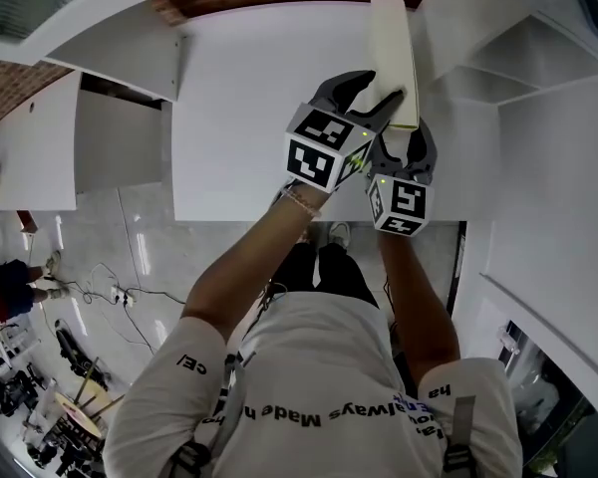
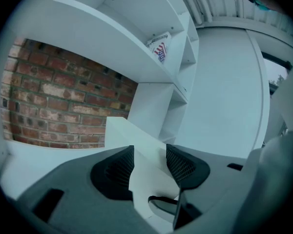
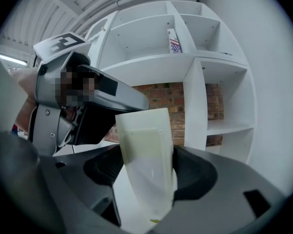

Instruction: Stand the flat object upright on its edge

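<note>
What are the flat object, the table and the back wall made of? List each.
Flat object: cream, matte, smooth faces, crisp edges; probably plastic or foam board.
Table: white, smooth, faint sheen; likely laminate or painted board.
Back wall: rough red-brown brick, pale mortar lines.

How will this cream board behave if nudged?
Probably stiff: the cream board runs straight beyond the right gripper without sagging. Being thin, it would likely tip if nudged sideways on edge. Smooth-looking, it may slide on the white table.
</note>
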The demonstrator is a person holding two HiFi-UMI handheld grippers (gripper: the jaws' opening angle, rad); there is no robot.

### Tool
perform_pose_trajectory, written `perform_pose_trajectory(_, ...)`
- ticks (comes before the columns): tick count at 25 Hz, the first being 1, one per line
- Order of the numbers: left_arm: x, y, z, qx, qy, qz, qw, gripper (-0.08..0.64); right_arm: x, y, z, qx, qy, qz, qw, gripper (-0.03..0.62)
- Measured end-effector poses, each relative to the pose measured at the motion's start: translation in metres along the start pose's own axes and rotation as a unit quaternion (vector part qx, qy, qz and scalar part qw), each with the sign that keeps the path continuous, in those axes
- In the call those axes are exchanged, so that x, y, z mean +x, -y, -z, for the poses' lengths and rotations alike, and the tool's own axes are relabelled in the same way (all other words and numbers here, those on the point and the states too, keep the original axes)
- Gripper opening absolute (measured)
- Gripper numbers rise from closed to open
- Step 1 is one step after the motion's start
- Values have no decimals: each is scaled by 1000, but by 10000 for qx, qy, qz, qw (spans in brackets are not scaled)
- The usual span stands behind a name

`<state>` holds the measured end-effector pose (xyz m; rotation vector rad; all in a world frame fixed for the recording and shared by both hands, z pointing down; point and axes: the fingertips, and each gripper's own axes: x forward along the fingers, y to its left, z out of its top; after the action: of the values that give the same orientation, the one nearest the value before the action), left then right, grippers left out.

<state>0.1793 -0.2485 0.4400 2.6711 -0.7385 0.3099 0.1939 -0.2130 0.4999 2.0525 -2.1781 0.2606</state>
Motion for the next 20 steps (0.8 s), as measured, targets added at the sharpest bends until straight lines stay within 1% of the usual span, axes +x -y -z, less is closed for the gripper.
perform_pose_trajectory(6, 45, -4, -16, 71, -12, 117, 9999, 186, 27, 35, -6, 269, 5, -12, 9996, 313)
perform_pose_trajectory(11, 81, -13, -29, 73, 20, 199, 9998, 187, 53, 62, -12, 359, 71, 22, 9993, 313)
perform_pose_trajectory(15, 105, -20, -40, 197, -14, 173, 9997, 186, 73, 80, -17, 397, 56, 58, 9992, 313)
perform_pose_trajectory(20, 129, -25, -50, 204, 10, 176, 9996, 186, 90, 99, -21, 429, -7, 177, 9989, 313)
